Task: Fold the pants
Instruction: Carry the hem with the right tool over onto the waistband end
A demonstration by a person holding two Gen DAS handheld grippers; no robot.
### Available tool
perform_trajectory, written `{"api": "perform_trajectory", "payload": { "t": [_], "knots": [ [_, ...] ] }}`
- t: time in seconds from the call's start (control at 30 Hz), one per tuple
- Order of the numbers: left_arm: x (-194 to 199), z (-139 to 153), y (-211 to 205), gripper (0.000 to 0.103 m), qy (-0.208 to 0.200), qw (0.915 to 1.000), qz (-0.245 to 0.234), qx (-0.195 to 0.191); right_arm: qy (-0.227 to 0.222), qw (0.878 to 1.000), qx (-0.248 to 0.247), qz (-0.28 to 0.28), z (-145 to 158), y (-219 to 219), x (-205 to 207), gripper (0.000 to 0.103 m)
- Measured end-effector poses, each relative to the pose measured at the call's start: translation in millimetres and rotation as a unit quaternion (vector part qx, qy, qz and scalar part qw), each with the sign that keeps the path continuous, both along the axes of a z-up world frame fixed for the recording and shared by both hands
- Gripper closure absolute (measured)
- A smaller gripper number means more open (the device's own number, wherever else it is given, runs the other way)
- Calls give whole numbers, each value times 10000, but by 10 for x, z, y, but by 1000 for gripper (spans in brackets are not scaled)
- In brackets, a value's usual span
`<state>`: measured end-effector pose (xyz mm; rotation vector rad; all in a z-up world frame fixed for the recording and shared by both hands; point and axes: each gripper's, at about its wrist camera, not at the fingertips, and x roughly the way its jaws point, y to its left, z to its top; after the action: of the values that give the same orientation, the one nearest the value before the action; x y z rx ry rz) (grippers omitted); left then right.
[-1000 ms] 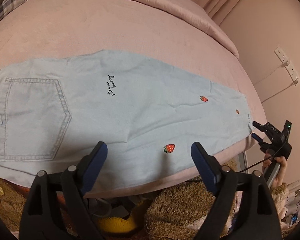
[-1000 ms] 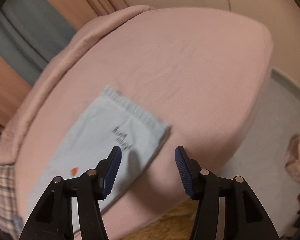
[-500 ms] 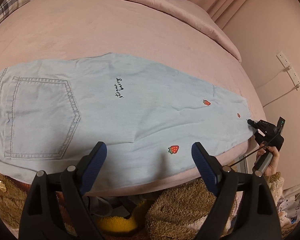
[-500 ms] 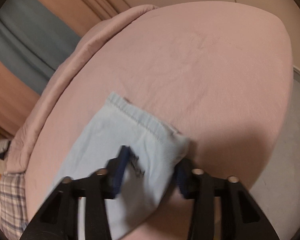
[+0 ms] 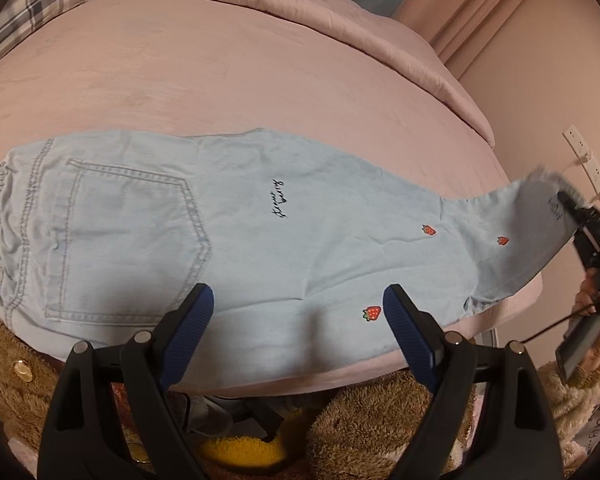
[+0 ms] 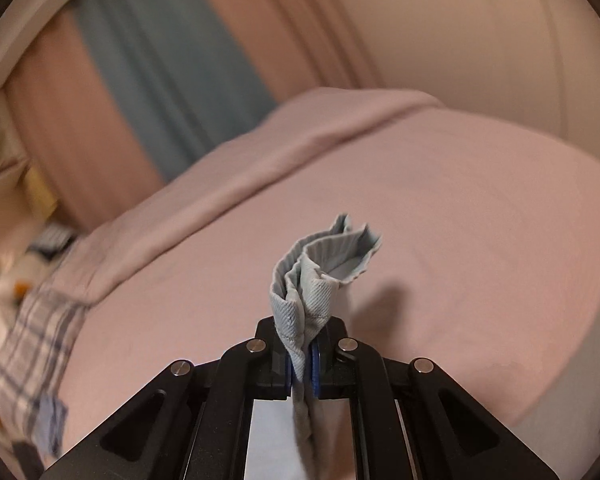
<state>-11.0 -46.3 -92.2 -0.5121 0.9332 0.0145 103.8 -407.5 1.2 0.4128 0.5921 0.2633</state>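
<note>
Light blue denim pants (image 5: 236, 232) with strawberry patches lie flat across a pink bed (image 5: 220, 72), waistband and back pocket at the left, leg hem at the right. My left gripper (image 5: 298, 308) is open and empty, hovering over the pants' near edge. My right gripper (image 6: 302, 368) is shut on the bunched leg hem (image 6: 320, 264) and holds it lifted off the bed. It also shows in the left wrist view (image 5: 580, 220) at the far right, with the hem raised.
A pink duvet (image 5: 300, 4) is rolled along the bed's far side, a plaid pillow (image 5: 32, 4) at the far left. Brown plush fabric (image 5: 364, 412) and clutter lie below the bed's near edge. A wall power strip (image 5: 584, 160) is at the right.
My right gripper closed on the leg hem and lifted it off the bed. My left gripper moved slightly nearer over the pants and stayed open.
</note>
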Motion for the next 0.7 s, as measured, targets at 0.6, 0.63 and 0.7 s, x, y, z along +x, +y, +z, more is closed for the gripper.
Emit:
{"api": "perform_trajectory", "payload": {
  "t": [0.6, 0.63, 0.7],
  "knots": [
    [-156, -111, 295, 15, 136, 9995, 278, -109, 819, 9515, -1324, 2653, -598, 2093, -161, 95],
    [-155, -113, 292, 15, 147, 9995, 268, -112, 926, 9480, -1396, 2705, -677, 2090, -196, 95],
    [-160, -121, 287, 15, 161, 9995, 241, -119, 1126, 9427, -1601, 2703, -807, 2057, -257, 95]
  ]
}}
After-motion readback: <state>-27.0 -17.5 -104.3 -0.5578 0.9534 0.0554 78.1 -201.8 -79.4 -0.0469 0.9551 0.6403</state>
